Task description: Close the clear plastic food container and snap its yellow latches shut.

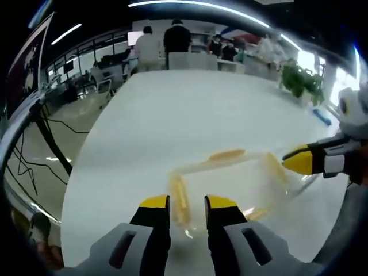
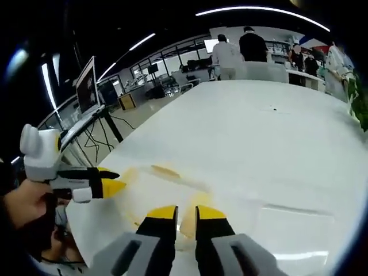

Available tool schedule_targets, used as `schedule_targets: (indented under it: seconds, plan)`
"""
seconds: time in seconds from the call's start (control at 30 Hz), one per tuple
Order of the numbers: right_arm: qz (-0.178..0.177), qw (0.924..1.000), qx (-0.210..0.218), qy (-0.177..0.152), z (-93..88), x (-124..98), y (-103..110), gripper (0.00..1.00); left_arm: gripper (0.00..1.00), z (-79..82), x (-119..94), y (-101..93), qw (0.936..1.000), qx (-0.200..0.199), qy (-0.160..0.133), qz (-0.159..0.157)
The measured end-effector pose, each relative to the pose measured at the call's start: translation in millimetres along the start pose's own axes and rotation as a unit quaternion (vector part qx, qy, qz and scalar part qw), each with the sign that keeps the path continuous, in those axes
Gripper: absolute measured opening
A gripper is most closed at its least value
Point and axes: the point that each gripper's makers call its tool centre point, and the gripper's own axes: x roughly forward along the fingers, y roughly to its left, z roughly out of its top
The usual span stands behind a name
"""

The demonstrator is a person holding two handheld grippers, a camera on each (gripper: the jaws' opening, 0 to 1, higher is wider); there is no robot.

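A long white table [image 1: 190, 115] runs away from both cameras, smooth and glossy. Past its far end stand people [image 1: 164, 40] with their backs turned, among desks and chairs. A potted plant [image 1: 302, 80] sits at the table's right edge in the left gripper view, with a small blue thing [image 1: 322, 117] just beyond it. A black stand [image 1: 49, 135] and cables sit on the floor to the left; the right gripper view shows a laptop [image 2: 87, 86] raised on it.

The container [image 1: 230, 187] lies near the table's close edge: clear plastic, rectangular with rounded corners, hard to make out against the white. Yellow latches [image 1: 179, 198] line its sides.

The left gripper [image 1: 188, 202], with yellow tips on black jaws, hangs over the near latch, jaws slightly apart, gripping nothing. The right gripper [image 2: 186, 211] stands the same way over another latch [image 2: 190, 221]. Each view catches the other gripper coming in from the side, a hand [image 2: 26, 201] showing on the left one.
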Motion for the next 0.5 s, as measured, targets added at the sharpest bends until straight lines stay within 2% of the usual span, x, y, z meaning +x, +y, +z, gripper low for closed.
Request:
schedule_targets:
  seconds: [0.37, 0.43, 0.5]
  plan:
    - [-0.005, 0.9997, -0.013, 0.021, -14.8, 6, 2, 0.08, 0.15, -8.4, 6, 1.8, 0.9999, 0.006, 0.011, -0.005]
    - [-0.005, 0.9992, -0.028, 0.027, -17.0, 6, 3, 0.08, 0.08, -8.4, 6, -0.7, 0.9998, 0.013, 0.011, -0.013]
    - [-0.009, 0.9988, -0.042, 0.023, -17.2, 6, 3, 0.08, 0.07, -9.0, 5, -1.7, 0.9995, 0.027, 0.013, -0.010]
